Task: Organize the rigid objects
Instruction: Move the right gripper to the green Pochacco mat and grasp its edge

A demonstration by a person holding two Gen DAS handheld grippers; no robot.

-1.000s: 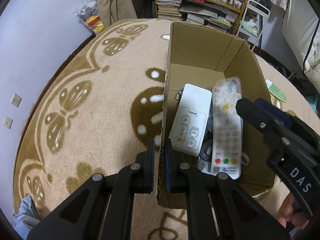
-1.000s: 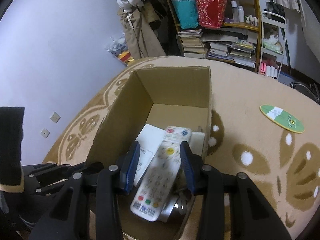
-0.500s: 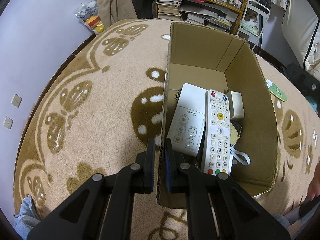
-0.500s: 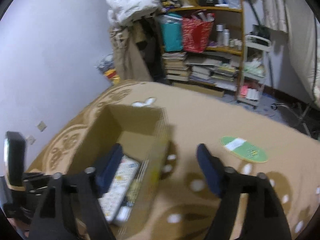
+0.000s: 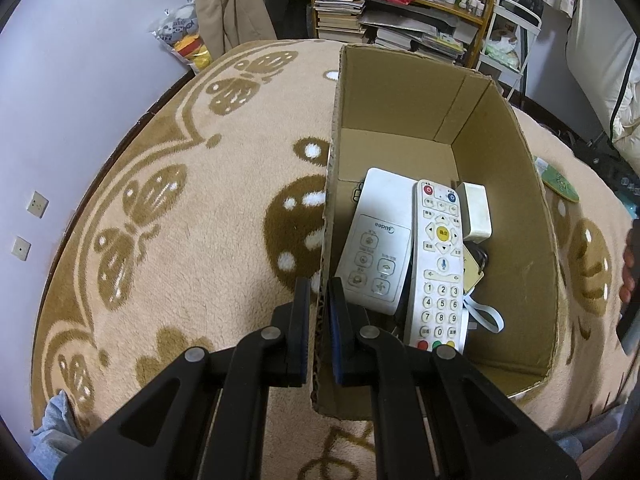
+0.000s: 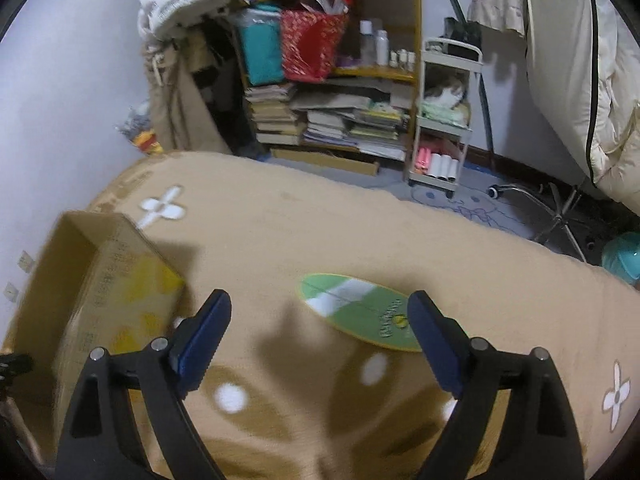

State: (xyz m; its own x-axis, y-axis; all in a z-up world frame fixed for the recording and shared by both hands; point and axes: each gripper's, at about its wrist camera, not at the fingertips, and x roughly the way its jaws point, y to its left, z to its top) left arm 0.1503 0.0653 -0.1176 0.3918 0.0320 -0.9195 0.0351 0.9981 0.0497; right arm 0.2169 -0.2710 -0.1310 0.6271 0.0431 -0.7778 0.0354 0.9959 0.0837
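While the left gripper [image 5: 319, 312] stayed clamped on the cardboard box [image 5: 496, 128] wall — remotes inside — the right gripper [image 6: 320, 344] had just spread wide, empty, near a green oval card [image 6: 356, 312].

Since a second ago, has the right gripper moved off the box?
Yes. The right gripper has swung right, off the cardboard box, and its jaws, just opening, stand empty before the green oval card.

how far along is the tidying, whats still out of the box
Done: two remotes and a small white block lie in the cardboard box. In hand: the left gripper clamps the box wall; the right gripper, just opened, is empty. Left: the green oval card on the blanket.
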